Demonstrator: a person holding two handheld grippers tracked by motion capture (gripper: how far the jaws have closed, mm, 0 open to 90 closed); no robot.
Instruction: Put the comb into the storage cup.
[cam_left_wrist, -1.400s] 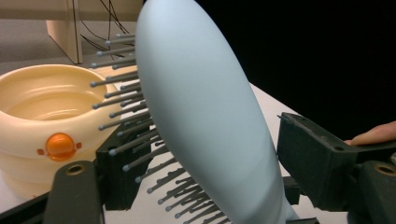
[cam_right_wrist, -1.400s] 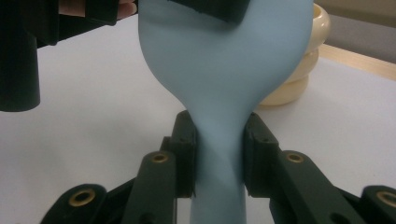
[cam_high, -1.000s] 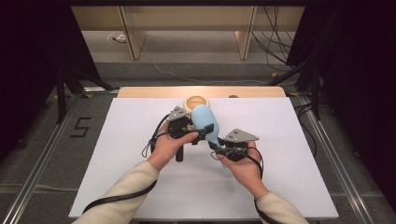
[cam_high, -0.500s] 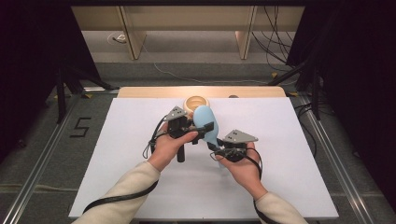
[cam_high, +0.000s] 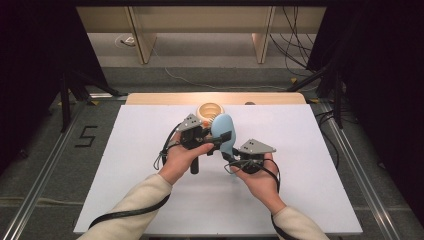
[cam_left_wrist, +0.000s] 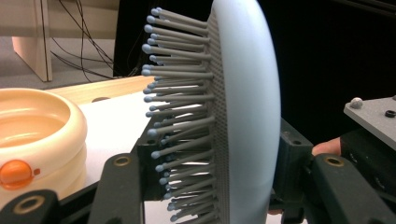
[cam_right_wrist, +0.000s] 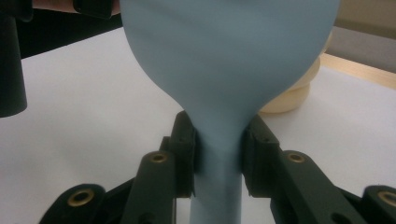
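While both hands meet above the middle of the tabletop (cam_high: 310, 200), toward its far edge, a pale blue hairbrush (cam_high: 224, 131) is held between the two grippers, clear of the white surface. Right gripper (cam_high: 233, 156): its jaws are pinched on the neck of the hairbrush where the head narrows into the handle, as the right gripper view shows, with a black pad pressed against each side. Left gripper (cam_high: 220, 139): its jaws close across the head of the hairbrush; in the left gripper view one jaw sits among the grey, ball-tipped bristles (cam_left_wrist: 180, 116) and the other against the smooth blue back. The head stands roughly upright, bristles facing the person's left. Cream ringed bowl (cam_high: 210, 110): it rests on the tabletop just beyond the grippers, near the middle of the far edge, and carries a small orange knob (cam_left_wrist: 16, 173) on its side. A wooden strip (cam_high: 160, 98) borders the far edge of the tabletop.
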